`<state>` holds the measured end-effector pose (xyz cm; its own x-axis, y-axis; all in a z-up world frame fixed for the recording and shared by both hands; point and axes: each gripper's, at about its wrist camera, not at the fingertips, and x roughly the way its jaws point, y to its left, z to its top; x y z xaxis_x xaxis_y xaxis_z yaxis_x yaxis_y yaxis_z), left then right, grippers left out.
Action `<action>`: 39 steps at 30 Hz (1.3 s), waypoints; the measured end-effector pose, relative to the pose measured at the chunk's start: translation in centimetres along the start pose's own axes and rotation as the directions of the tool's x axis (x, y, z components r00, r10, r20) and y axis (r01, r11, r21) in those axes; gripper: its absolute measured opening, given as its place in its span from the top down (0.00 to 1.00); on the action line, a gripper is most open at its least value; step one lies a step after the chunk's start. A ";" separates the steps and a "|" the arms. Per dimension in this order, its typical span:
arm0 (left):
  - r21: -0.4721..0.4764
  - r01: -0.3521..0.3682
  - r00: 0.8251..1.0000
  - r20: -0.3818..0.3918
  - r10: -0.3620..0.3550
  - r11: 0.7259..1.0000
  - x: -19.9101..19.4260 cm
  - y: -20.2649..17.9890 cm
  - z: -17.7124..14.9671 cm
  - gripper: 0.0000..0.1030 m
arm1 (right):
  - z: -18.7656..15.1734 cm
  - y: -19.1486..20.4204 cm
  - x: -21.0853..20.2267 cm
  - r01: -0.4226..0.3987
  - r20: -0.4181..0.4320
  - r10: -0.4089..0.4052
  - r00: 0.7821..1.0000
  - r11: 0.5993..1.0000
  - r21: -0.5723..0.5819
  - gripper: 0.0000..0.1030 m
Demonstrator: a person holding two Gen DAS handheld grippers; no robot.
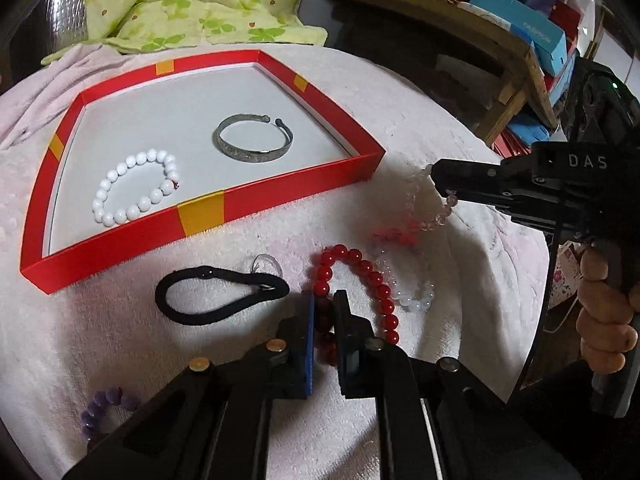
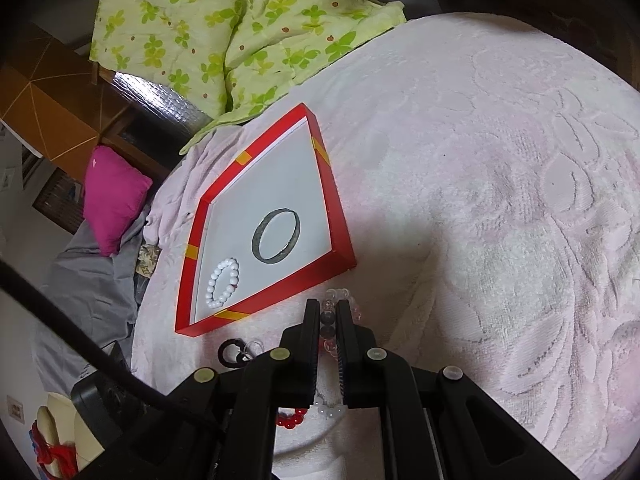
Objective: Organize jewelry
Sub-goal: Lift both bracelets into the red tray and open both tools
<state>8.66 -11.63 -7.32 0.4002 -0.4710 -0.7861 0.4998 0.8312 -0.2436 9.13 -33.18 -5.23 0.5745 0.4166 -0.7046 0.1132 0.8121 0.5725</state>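
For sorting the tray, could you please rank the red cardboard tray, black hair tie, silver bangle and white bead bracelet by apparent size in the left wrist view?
1. Red cardboard tray
2. Black hair tie
3. Silver bangle and white bead bracelet: alike; unranked.

Both grippers are matte black plastic. The left gripper (image 1: 325,300) has a blue pad on one finger and round brass and silver pivot pins. The right gripper (image 2: 329,312) bears white "DAS" lettering, pale pivot pins and a thick black cable (image 2: 80,344).
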 end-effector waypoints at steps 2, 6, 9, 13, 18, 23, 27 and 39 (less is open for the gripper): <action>0.012 0.005 1.000 0.007 -0.005 1.000 -0.4 -0.1 -0.3 0.91 | 0.0 0.1 0.0 -0.005 0.000 0.005 1.000 1.000 0.001 0.91; 0.024 0.028 0.998 0.048 -0.029 0.999 -2.4 -0.1 -0.4 0.91 | -0.1 0.7 0.0 -0.021 0.012 0.021 1.000 1.000 -0.005 0.91; 0.022 0.040 0.995 0.092 -0.042 0.999 -4.2 0.2 -0.1 0.91 | -0.1 1.2 -0.3 -0.039 0.032 0.040 0.999 0.999 -0.023 0.91; -0.006 0.077 0.986 0.148 -0.075 0.997 -6.6 1.0 0.4 0.91 | 0.1 2.2 -0.5 -0.070 0.058 0.072 0.996 0.997 -0.037 0.91; -0.050 0.106 0.965 0.247 -0.090 0.993 -9.7 2.9 1.9 0.91 | 0.7 3.5 -0.4 -0.098 0.085 0.103 0.991 0.993 -0.061 0.91; -0.122 0.091 0.945 0.323 -0.047 0.988 -11.0 5.7 3.8 0.91 | 1.9 5.2 0.5 -0.125 0.113 0.135 0.984 0.988 -0.093 0.91; -0.182 0.056 0.932 0.363 0.014 0.982 -11.0 8.3 5.7 0.91 | 3.0 6.7 1.8 -0.147 0.128 0.161 0.979 0.983 -0.110 0.91; -0.253 -0.046 0.945 0.303 0.125 0.966 -6.6 14.4 9.7 0.91 | 7.4 9.9 9.3 -0.173 0.077 0.180 0.981 0.981 -0.083 0.91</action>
<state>20.67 0.59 -0.13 0.6732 -0.4307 -0.6011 0.2696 0.8999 -0.3428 21.56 -24.26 -2.98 0.6462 0.5230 -0.5558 -0.0555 0.7585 0.6493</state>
